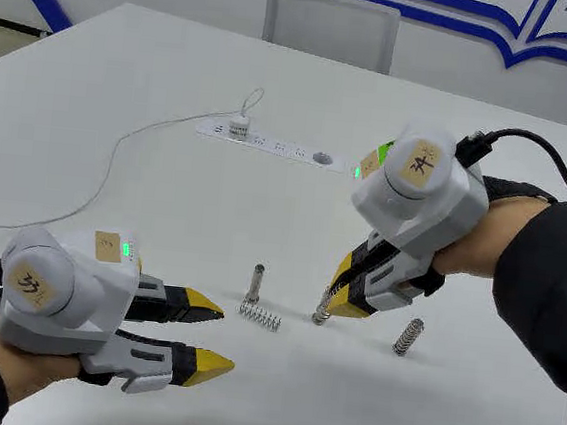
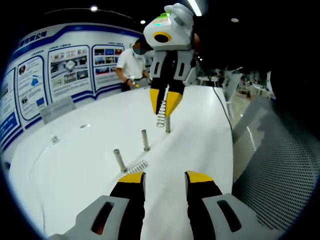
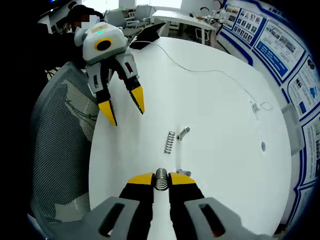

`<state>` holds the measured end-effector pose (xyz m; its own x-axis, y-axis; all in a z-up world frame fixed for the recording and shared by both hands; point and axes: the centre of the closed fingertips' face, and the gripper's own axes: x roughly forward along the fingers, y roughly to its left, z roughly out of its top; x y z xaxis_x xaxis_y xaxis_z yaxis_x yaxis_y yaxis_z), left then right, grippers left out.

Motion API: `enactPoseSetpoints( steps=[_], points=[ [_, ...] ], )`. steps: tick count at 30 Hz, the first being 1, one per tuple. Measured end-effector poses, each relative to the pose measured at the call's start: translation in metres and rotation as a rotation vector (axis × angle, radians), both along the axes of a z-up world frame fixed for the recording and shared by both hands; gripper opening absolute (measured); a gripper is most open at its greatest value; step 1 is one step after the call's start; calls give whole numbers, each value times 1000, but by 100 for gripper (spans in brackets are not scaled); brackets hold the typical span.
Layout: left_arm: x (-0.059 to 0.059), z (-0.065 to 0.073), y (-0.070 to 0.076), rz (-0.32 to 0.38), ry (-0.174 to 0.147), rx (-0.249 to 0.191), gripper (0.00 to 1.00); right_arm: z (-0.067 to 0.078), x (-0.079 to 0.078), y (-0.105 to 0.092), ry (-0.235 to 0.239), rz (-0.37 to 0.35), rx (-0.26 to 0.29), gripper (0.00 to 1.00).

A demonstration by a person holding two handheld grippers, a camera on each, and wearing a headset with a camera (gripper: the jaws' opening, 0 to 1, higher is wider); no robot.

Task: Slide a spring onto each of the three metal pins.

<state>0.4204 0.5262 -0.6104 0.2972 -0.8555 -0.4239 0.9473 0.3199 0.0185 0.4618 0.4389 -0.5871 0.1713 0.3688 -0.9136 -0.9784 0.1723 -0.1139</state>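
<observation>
Right gripper point(image 1: 340, 298) is down at the white tabletop point(image 1: 175, 92), its yellow-tipped jaws pinched tight on a small silver coil spring point(image 3: 161, 179). The coil stands on end between the tips. In the left gripper view that held spring hangs just beside a short upright silver metal pin point(image 2: 168, 124). Touching or not, I cannot tell (the coil hides the join).

Two more pins stand in the row. The middle upright pin point(image 2: 145, 140) is bare. The nearest upright pin point(image 2: 119, 160) is bare as well, with a loose silver spring point(image 2: 137, 166) lying on its side just beside its foot. In the head view a third silver spring point(image 1: 408, 336) lies flat on the table beyond the right gripper, apart from the pins.

Left gripper point(image 1: 209, 336) hovers low at the near left, its jaws spread wide with nothing between them, and it points toward the pins. Further back on the table sits a long white power strip point(image 1: 275, 146), with a thin white cable point(image 1: 117, 146) trailing off to the left.
</observation>
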Motion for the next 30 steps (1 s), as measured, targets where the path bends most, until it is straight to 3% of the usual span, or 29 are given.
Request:
enactPoseSetpoints(
  steps=[15, 30],
  points=[
    [-1, 0, -2, 13, 9, -7, 35, -14, 40, -14, 0, -77, -23, 12],
    [-1, -3, -3, 17, 12, -8, 36, -29, 46, -10, 30, -83, -64, 12]
  ],
)
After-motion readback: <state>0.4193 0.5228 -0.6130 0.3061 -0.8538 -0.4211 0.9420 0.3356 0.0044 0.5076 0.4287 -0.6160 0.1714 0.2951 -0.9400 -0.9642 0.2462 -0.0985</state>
